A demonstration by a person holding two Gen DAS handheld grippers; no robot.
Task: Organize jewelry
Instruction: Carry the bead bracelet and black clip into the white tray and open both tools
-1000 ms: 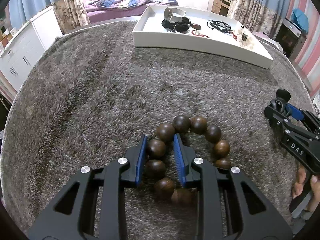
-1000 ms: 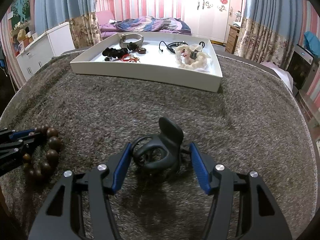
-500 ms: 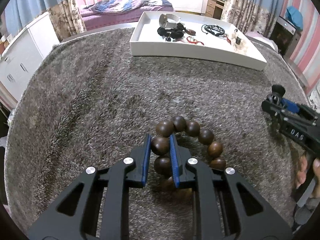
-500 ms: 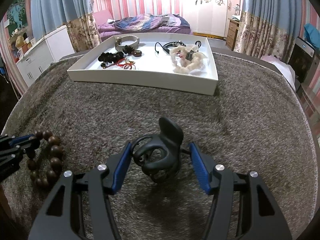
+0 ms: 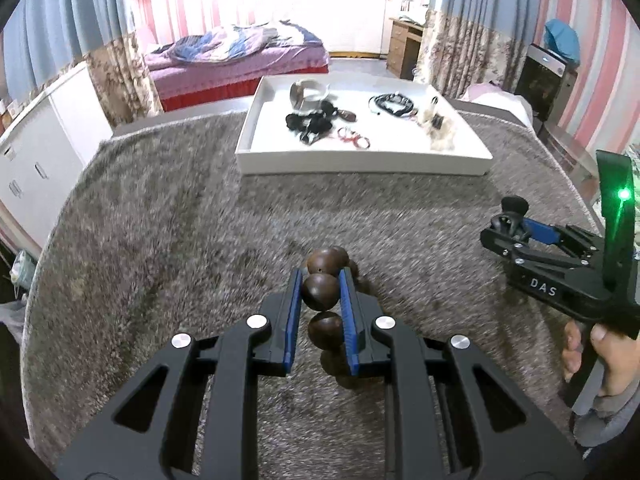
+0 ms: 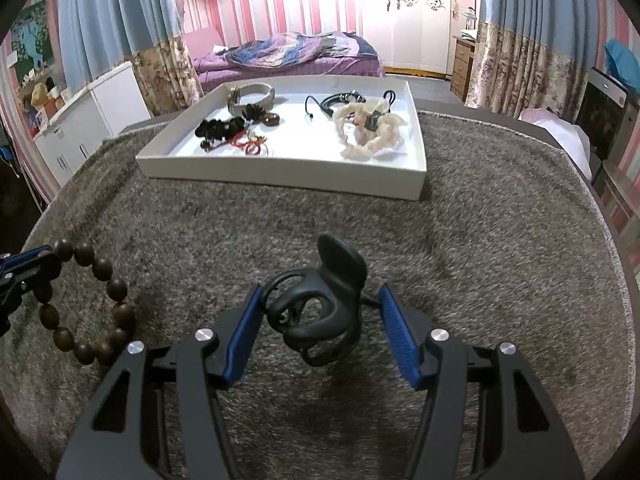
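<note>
Two grippers work a grey shag rug. At lower centre of the left wrist view, the left gripper (image 5: 320, 296) has its fingers clamped on one bead of a wooden bracelet (image 5: 322, 292), a loose, swinging strand best held bead-on. The right gripper (image 6: 320, 320) sits wide around a stiff, light black clip (image 6: 320, 312). Upper centre, the white tray (image 6: 280, 170) waits.

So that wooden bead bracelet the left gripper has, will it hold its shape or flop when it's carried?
Probably flop: the wooden bead bracelet is separate round beads, and the left gripper pinches only one, so the rest likely dangles and swings. The smooth round bead could slip between the pads. It looks sturdy rather than fragile.
</note>
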